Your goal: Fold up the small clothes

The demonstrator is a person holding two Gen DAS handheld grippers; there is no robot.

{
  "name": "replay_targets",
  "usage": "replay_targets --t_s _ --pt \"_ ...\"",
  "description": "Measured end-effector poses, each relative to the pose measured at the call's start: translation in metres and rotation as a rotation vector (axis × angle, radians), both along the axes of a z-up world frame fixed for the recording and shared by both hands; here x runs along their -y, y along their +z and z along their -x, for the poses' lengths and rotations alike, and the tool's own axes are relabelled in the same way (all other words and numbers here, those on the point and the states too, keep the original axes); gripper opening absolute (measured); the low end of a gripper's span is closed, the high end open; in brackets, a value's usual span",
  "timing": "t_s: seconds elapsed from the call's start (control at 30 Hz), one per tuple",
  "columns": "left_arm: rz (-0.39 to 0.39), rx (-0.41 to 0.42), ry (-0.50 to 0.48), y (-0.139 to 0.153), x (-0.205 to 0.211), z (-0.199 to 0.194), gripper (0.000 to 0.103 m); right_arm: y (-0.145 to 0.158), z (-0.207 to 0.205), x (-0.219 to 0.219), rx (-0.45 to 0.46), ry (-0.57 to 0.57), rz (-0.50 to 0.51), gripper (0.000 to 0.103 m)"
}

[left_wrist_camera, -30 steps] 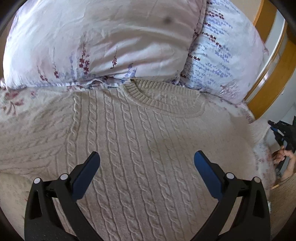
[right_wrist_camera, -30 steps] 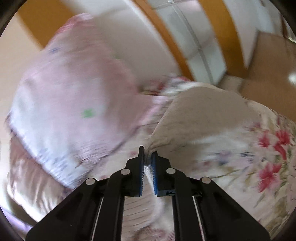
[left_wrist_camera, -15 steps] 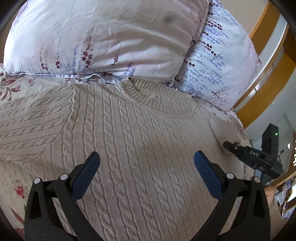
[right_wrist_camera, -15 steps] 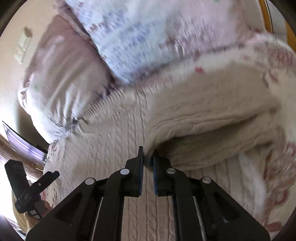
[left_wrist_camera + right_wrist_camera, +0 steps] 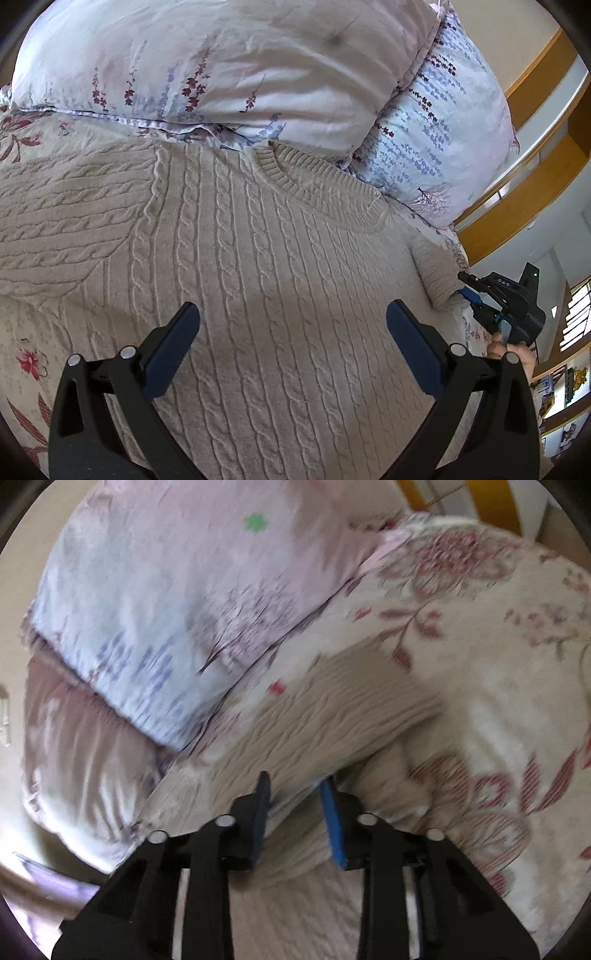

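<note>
A cream cable-knit sweater (image 5: 266, 266) lies flat on the bed, collar toward the pillows. Its left sleeve (image 5: 55, 229) stretches out to the left. Its right sleeve (image 5: 436, 277) is folded over the sweater's right edge. My left gripper (image 5: 291, 328) is open and empty, hovering over the sweater's chest. My right gripper (image 5: 295, 794) shows at the far right in the left wrist view (image 5: 476, 295), at the cuff. In its own blurred view its jaws stand partly apart with the folded sleeve (image 5: 325, 716) lying between and ahead of them.
Two floral pillows (image 5: 229, 70) (image 5: 436, 125) lie just behind the collar. A floral bedspread (image 5: 498, 657) covers the bed. A wooden headboard frame (image 5: 524, 199) stands at the right, with shelves (image 5: 565, 384) beyond the bed's edge.
My right gripper carried the right sleeve inward over the sweater, then its jaws opened from shut. My left gripper stayed open and shifted slightly over the chest.
</note>
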State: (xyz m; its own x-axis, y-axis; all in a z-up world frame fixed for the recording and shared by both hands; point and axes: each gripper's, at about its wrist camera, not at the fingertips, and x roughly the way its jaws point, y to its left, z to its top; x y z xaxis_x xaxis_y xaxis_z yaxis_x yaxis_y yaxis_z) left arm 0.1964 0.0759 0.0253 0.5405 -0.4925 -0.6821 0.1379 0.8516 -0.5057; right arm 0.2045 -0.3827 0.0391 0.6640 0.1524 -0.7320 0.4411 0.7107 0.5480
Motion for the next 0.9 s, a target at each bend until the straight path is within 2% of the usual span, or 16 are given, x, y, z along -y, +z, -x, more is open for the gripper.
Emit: replay_targets --t_s 0.1,0.2,0.27,0.3,0.33,0.4,0.43,0.5,0.6,0.67,0.7,0.8,0.9 --pt "0.028 -0.004 0.013 0.000 -0.008 0.000 0.098 0.021 -0.009 -0.021 0.042 0.035 0.158 0.011" --pt "0.077 -0.012 0.033 0.000 -0.016 -0.001 0.097 0.051 -0.013 -0.068 0.145 0.172 0.236 0.010" --pt "0.120 -0.022 0.049 0.000 -0.022 -0.001 0.097 0.066 -0.017 -0.123 0.207 0.356 0.274 0.010" --pt "0.137 -0.025 0.056 -0.001 -0.024 -0.002 0.097 0.067 -0.019 -0.144 0.210 0.433 0.284 0.010" --pt "0.156 -0.028 0.063 -0.001 -0.025 -0.002 0.097 0.060 -0.023 -0.181 0.183 0.569 0.302 0.011" --pt "0.177 -0.037 0.072 -0.003 -0.027 -0.002 0.096 0.035 -0.027 -0.233 0.085 0.754 0.301 0.020" --pt "0.190 -0.049 0.077 -0.004 -0.027 -0.003 0.094 0.024 -0.028 -0.246 0.052 0.804 0.283 0.024" --pt "0.212 -0.071 0.082 -0.007 -0.028 -0.004 0.090 0.007 -0.026 -0.259 0.001 0.857 0.225 0.025" --pt "0.258 -0.110 0.084 -0.013 -0.028 -0.006 0.082 0.000 -0.020 -0.249 -0.024 0.842 0.154 0.033" --pt "0.290 -0.129 0.077 -0.017 -0.025 -0.010 0.078 0.004 -0.013 -0.225 -0.022 0.778 0.095 0.042" --pt "0.303 -0.139 0.077 -0.018 -0.023 -0.012 0.076 0.006 -0.009 -0.211 -0.019 0.740 0.060 0.044" --pt "0.326 -0.165 0.083 -0.024 -0.018 -0.019 0.067 0.004 0.005 -0.148 -0.019 0.545 -0.087 0.045" --pt "0.362 -0.211 0.104 -0.033 -0.013 -0.030 0.056 -0.007 0.021 -0.073 -0.015 0.268 -0.193 0.045"
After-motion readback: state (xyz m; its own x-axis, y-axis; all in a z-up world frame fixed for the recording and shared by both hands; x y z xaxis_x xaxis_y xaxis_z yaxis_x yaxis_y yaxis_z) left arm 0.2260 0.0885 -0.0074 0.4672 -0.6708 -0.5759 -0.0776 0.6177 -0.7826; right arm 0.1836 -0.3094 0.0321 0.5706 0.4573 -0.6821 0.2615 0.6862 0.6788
